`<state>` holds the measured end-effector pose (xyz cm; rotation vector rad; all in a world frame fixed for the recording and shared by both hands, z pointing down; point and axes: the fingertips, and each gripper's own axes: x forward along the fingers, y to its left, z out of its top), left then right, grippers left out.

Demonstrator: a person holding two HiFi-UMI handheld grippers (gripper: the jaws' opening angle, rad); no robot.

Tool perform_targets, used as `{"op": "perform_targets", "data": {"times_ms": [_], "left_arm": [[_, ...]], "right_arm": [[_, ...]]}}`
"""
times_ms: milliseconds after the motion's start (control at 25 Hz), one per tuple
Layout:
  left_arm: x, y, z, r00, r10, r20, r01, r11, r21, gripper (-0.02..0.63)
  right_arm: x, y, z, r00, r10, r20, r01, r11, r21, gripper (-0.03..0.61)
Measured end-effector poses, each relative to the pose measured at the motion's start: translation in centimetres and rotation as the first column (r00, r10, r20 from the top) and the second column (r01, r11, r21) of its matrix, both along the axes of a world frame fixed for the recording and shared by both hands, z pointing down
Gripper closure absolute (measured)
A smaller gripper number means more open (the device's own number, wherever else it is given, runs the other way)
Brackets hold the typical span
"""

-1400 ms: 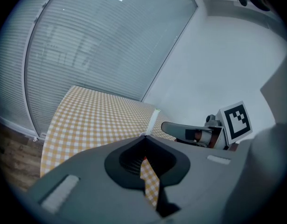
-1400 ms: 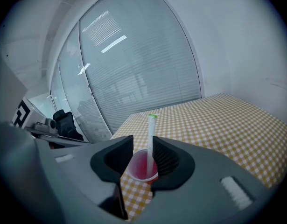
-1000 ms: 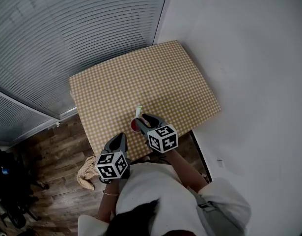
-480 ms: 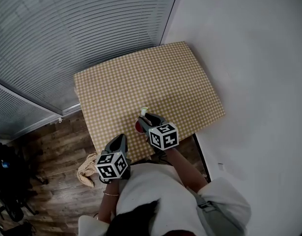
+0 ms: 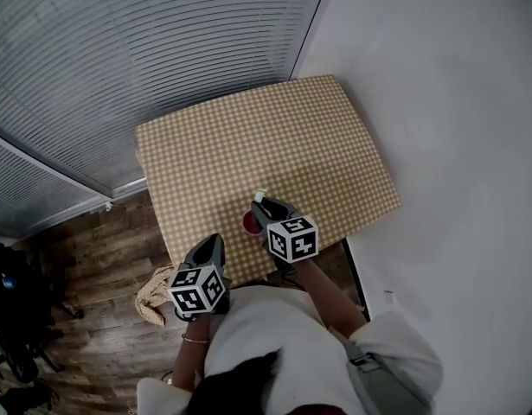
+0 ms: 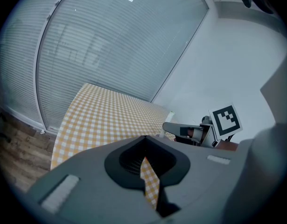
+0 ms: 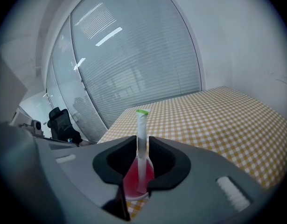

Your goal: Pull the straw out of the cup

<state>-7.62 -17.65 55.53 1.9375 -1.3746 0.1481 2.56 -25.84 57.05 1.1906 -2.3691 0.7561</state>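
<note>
Held the left tool [image 6: 144,137] nearest the body, jaws drawn together on nothing, at the near edge of the tabletop [image 5: 248,145] and well apart from the task's things. Had the right tool [image 7: 142,141] just ahead, much the nearer of the two to the work. Had just been closing its jaws, now clamped on the straw [image 7: 141,122], both tips against its sides with no gap showing. Found the straw upright, long axis near vertical, green-tipped top above the jaws, lower end down in the small red cup [image 7: 133,180]. Saw the cup standing on the checked cloth just below and beyond the jaws, touched by neither tool. Judged the pull to run straight up along the straw. With nothing steadying the cup, reckoned any sideways drag could tip it. Farther off, noted only bare cloth and the slatted blinds [image 7: 134,55].
</note>
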Motion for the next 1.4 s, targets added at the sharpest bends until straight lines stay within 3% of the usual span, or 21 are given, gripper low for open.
{"op": "perform_targets", "data": {"times_ms": [360, 1400], "left_arm": [[-0.5, -0.3, 0.2, 1.0, -0.01, -0.002, 0.01, 1.0, 0.002, 0.594], [-0.6, 0.6, -0.7, 1.0, -0.016, -0.017, 0.017, 0.999, 0.028, 0.594]], "right_arm": [[-0.1, 0.0, 0.1, 1.0, 0.006, -0.016, -0.005, 1.0, 0.006, 0.522], [0.6, 1.3, -3.7, 0.999, 0.034, 0.021, -0.036, 0.994, 0.102, 0.526]]}}
